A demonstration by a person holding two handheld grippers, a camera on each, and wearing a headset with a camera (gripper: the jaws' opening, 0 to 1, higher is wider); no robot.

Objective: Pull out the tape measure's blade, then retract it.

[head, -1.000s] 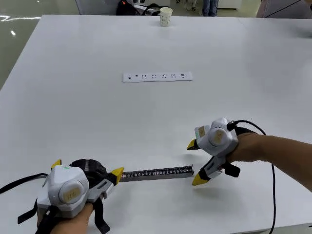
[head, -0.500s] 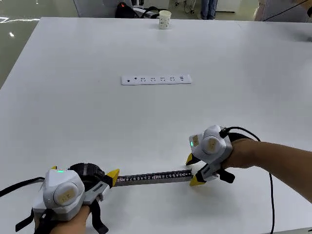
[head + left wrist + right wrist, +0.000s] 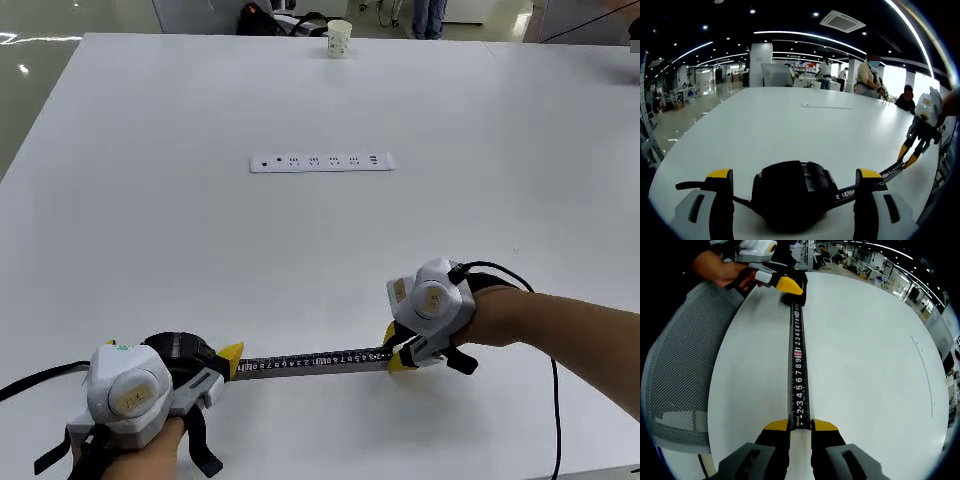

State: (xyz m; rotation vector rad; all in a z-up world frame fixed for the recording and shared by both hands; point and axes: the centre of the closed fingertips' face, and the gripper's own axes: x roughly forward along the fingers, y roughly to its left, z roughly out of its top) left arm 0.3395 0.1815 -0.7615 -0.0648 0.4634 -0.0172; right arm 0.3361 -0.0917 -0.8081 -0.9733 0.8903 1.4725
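The black tape measure case (image 3: pixel 172 347) lies near the table's front left edge, and my left gripper (image 3: pixel 180 358) is shut on it. In the left gripper view the case (image 3: pixel 792 195) sits between the two yellow-tipped jaws. Its blade (image 3: pixel 310 361) runs out to the right, flat on the white table (image 3: pixel 300 250). My right gripper (image 3: pixel 393 357) is shut on the blade's free end. The right gripper view has the blade (image 3: pixel 799 355) running away from my right gripper (image 3: pixel 800 426) toward the case, numbers facing up.
A white power strip (image 3: pixel 322 161) lies mid-table and a paper cup (image 3: pixel 339 38) stands at the far edge. A black cable (image 3: pixel 545 330) trails from the right hand. A grey mesh chair back (image 3: pixel 685 355) stands by the near edge. People (image 3: pixel 867 80) stand beyond the table.
My right gripper has come down to the blade's free end and shut on it; it was open a second ago. The left gripper and case stay put.
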